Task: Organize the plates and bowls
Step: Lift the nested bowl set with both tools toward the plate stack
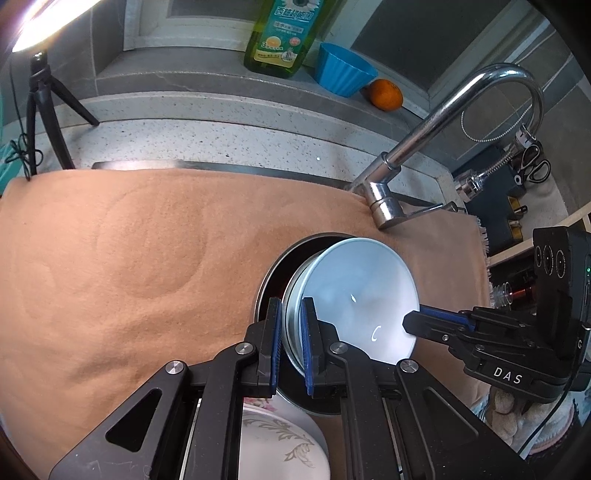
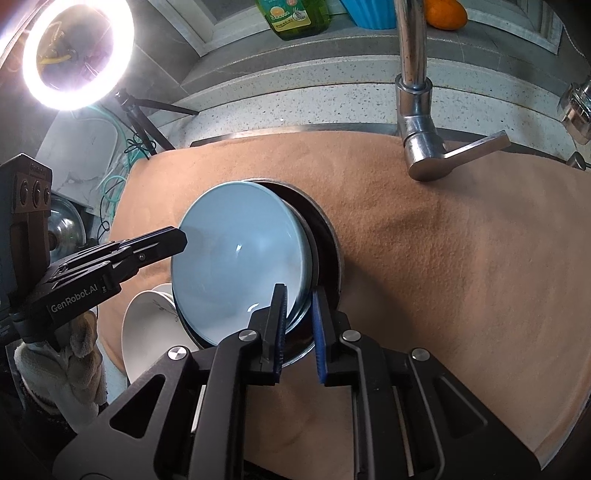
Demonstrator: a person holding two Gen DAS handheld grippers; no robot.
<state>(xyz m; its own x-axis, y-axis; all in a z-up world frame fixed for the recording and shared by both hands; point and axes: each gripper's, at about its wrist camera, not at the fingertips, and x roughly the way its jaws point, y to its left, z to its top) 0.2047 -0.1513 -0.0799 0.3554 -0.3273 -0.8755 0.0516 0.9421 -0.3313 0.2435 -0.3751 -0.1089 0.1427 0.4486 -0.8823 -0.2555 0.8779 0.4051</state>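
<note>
A pale blue bowl (image 1: 354,295) (image 2: 236,258) leans tilted inside a dark, steel-rimmed bowl (image 1: 269,273) (image 2: 328,236) on the orange towel. My left gripper (image 1: 290,328) is shut on the blue bowl's near rim, and it enters the right wrist view from the left (image 2: 179,238). My right gripper (image 2: 298,317) straddles the opposite rim, with a small gap between the blue pad and the rim, so it is open. It also reaches in from the right in the left wrist view (image 1: 410,321). A white bowl with a leaf pattern (image 1: 280,435) (image 2: 147,332) sits just beside the dark bowl.
The orange towel (image 1: 147,258) covers the sink area. A chrome faucet (image 1: 443,129) arches over its far side. On the ledge behind stand a green bottle (image 1: 284,33), a blue cup (image 1: 343,70) and an orange (image 1: 386,94). A ring light (image 2: 74,48) on a tripod stands left.
</note>
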